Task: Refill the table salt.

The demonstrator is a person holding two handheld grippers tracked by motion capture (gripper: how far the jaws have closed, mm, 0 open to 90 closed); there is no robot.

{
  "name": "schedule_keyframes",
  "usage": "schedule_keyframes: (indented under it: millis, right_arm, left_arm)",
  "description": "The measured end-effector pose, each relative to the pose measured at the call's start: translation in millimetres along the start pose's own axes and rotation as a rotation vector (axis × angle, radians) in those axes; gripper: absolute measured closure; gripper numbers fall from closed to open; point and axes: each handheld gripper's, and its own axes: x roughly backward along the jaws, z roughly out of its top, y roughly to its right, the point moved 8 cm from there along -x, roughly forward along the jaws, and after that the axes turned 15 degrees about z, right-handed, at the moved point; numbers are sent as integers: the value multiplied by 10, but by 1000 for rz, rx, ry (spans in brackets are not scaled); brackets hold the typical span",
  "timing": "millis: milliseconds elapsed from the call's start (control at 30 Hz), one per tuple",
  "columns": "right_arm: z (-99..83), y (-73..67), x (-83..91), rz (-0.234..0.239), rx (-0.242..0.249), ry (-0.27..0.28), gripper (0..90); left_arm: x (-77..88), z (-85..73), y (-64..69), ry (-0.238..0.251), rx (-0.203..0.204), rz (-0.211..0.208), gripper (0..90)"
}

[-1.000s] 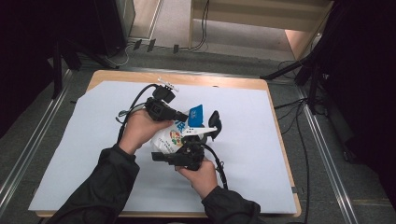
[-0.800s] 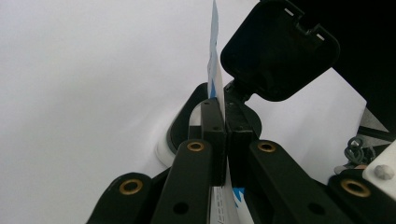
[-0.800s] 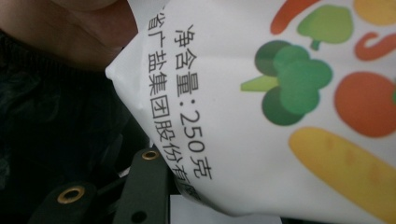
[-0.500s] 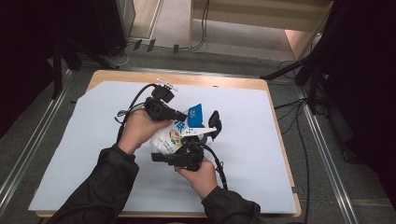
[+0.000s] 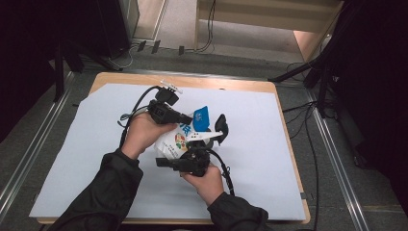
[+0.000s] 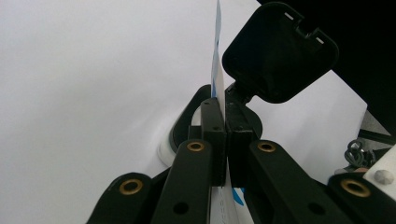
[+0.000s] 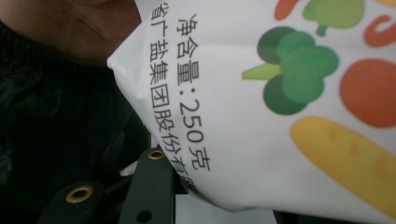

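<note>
1. Pouch (image 5: 180,139): a white plastic pouch printed with vegetables and black characters, with a blue upper part, held above the middle of the desk between the two hands. In the right claw view its printed face (image 7: 280,93) fills most of the frame.
2. Left claw (image 6: 226,135): the jaws stand pressed together on the thin blue-and-white edge of the pouch (image 6: 216,60), which runs upright between them. In the high view this claw (image 5: 185,118) reaches in from the left at the pouch's upper part.
3. Right claw (image 5: 211,137): it meets the pouch from below and from the right. Its jaws have just been closing with the pouch between them; whether the pads press on it cannot be told.
4. Hands: the left hand (image 5: 144,132) and the right hand (image 5: 207,175), both in dark sleeves.
5. Desk (image 5: 250,86): wooden, covered by a pale sheet (image 5: 86,154).
</note>
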Motion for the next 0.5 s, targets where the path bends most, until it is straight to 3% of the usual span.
schedule_keyframes:
  millis: [500]
  right_arm:
    - [-9,16,-8,-35,18,-14,660]
  left_arm:
    - [-25,-13,-2,-19,17,-3,900]
